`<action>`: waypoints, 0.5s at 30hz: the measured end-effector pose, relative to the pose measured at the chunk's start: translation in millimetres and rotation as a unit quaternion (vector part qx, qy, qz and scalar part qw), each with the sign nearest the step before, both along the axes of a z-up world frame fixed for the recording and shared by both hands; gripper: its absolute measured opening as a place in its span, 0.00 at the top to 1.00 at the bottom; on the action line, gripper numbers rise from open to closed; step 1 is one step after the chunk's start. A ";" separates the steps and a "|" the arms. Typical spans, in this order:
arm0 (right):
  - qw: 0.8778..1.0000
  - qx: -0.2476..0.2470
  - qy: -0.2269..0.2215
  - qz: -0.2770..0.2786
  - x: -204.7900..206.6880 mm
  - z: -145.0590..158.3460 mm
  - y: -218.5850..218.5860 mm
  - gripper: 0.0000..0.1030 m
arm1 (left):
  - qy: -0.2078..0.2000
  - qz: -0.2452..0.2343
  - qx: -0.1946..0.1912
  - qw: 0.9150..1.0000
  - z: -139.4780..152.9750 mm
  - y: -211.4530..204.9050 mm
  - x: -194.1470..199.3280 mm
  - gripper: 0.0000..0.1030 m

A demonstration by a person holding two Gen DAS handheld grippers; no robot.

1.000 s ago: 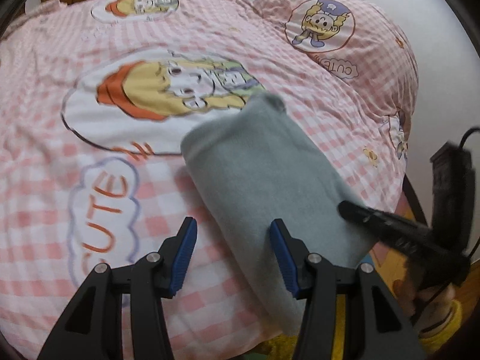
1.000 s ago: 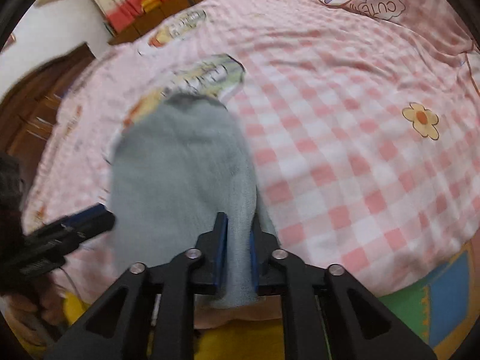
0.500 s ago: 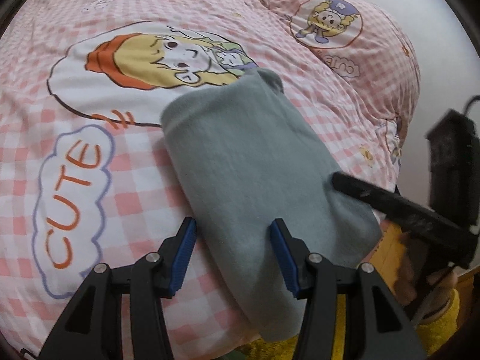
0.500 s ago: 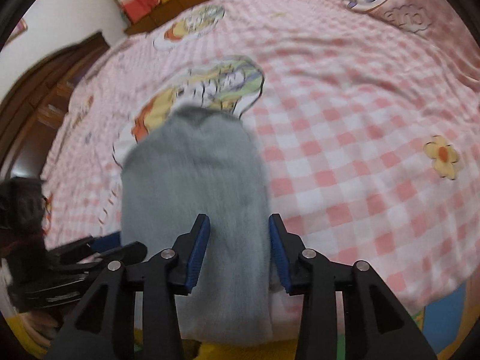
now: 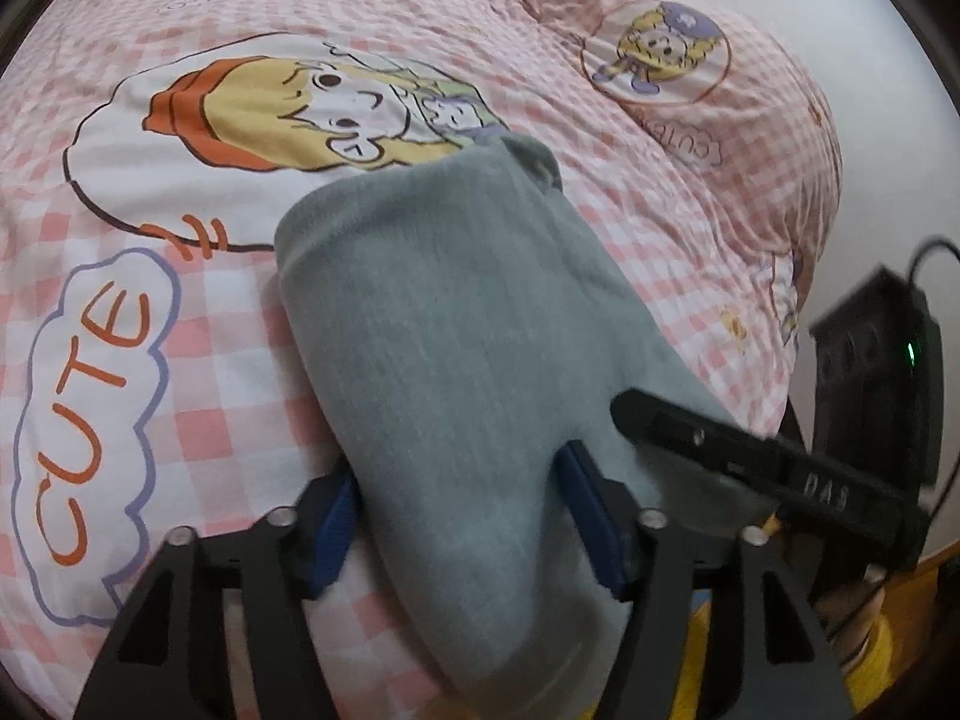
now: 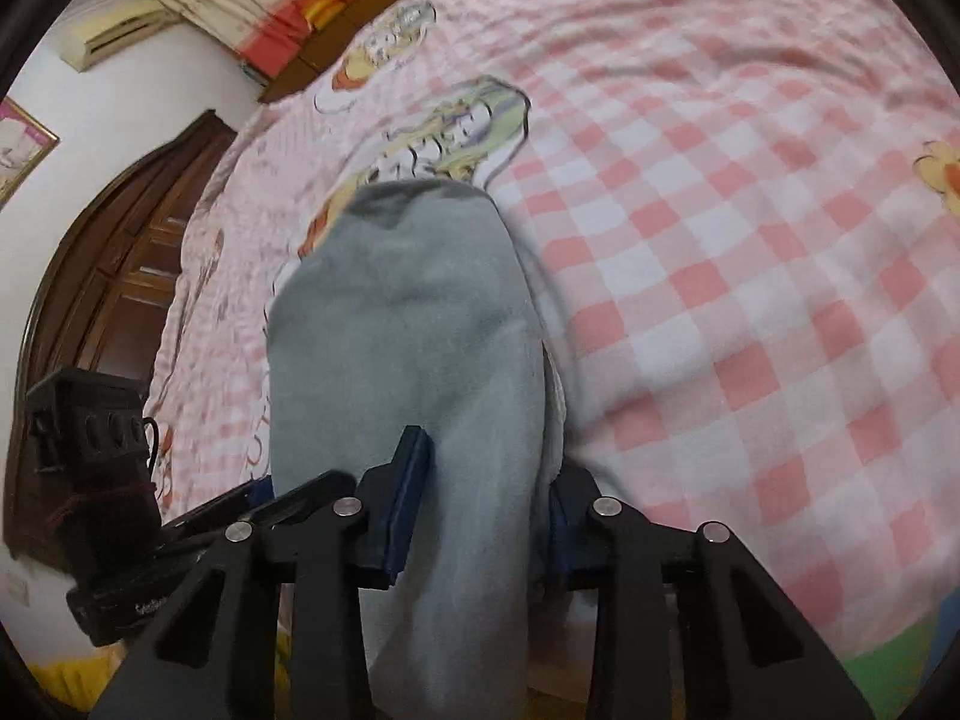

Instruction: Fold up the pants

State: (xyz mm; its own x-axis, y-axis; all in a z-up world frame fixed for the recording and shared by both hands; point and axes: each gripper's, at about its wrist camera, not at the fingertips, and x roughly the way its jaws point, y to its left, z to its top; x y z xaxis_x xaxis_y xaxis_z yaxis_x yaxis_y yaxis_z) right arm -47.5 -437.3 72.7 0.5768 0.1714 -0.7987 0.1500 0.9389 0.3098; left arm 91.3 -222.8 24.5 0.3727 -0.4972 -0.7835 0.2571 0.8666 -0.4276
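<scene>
The grey pants (image 5: 444,324) lie folded into a long narrow strip on the pink checked bedspread, the near end hanging over the bed's front edge. They also show in the right wrist view (image 6: 402,324). My left gripper (image 5: 459,516) is open, its blue pads on either side of the strip's near end, fabric between them. My right gripper (image 6: 480,498) is open too, straddling the same near end from the other side. Its black finger (image 5: 750,456) shows in the left wrist view, resting on the fabric.
The bedspread (image 5: 150,324) has cartoon prints and the word CUTE. A dark wooden door (image 6: 114,276) stands left of the bed. The other gripper's black body (image 6: 90,438) is close on the left. The bed's right edge (image 5: 798,276) drops off beside a white wall.
The right gripper let go of the pants' edge and opened. Both grippers moved forward and down, so the folded strip now sits between each pair of open fingers.
</scene>
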 end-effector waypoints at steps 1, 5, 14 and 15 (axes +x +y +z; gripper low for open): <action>1.000 -0.012 -0.006 0.002 -2.1 1.6 4.3 0.69 | -0.004 0.001 -0.001 1.000 2.3 0.9 -0.2 0.53; 0.999 -0.009 -0.041 -0.008 -12.2 14.4 15.2 0.72 | -0.014 0.000 -0.011 1.000 13.2 6.9 -3.0 0.70; 0.997 -0.005 -0.072 0.024 -12.3 39.1 60.0 0.73 | -0.065 -0.002 -0.032 0.997 64.4 45.5 -9.0 0.72; 0.997 0.002 -0.077 0.029 -8.9 41.2 67.9 0.73 | -0.071 -0.004 -0.027 0.997 70.5 50.6 -10.2 0.72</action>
State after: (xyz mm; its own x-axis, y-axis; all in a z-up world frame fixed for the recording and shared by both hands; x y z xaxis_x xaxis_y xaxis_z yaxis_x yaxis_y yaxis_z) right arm -56.4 -369.4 113.9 0.6812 0.2109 -0.7011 0.0465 0.9432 0.3289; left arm 81.1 -172.2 95.0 0.4731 -0.5402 -0.6960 0.3250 0.8412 -0.4321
